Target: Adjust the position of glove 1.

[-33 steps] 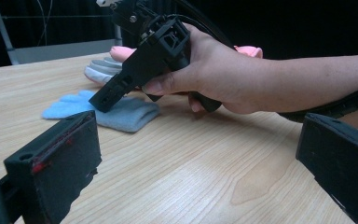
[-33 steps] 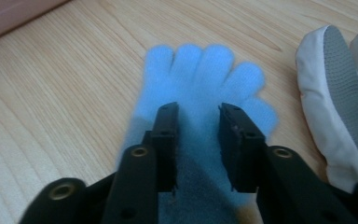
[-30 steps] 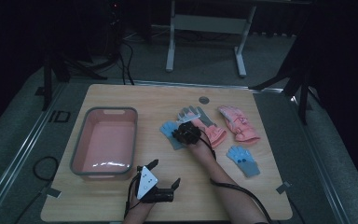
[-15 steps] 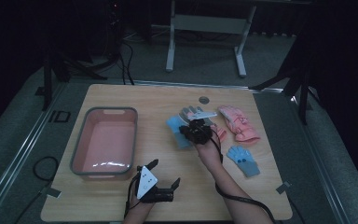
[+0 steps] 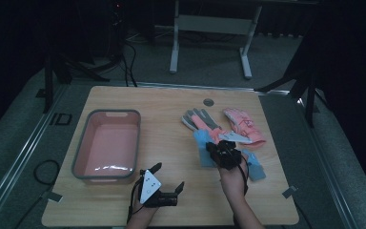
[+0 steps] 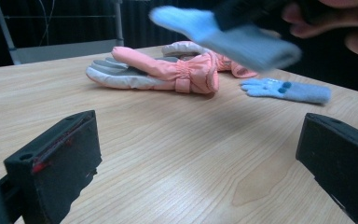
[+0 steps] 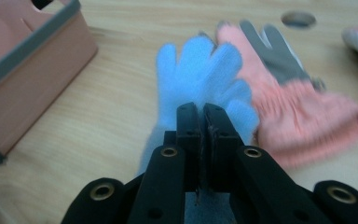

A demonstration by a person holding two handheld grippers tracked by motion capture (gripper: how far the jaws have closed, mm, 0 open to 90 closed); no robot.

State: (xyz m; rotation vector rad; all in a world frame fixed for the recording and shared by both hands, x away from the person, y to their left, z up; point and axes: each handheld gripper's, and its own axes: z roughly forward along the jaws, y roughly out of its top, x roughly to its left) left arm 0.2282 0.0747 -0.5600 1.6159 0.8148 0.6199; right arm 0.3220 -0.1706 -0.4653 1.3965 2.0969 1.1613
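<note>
Right gripper pinched tight on the blue glove, lifted off the table near the pink gloves. Left gripper idle, jaws wide. Best to keep that pinch firm, clear the bin rim, drop inside.

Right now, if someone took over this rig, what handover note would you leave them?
Right gripper: shut on a blue glove, lifted off the table.
Left gripper: open, holding nothing, low over the near table edge.
Second blue glove and two pink gloves lie on the table, right of the pink tub.
Done: one glove picked up; no glove visible in the tub.
Left: probably tub the held glove, then the rest.
</note>
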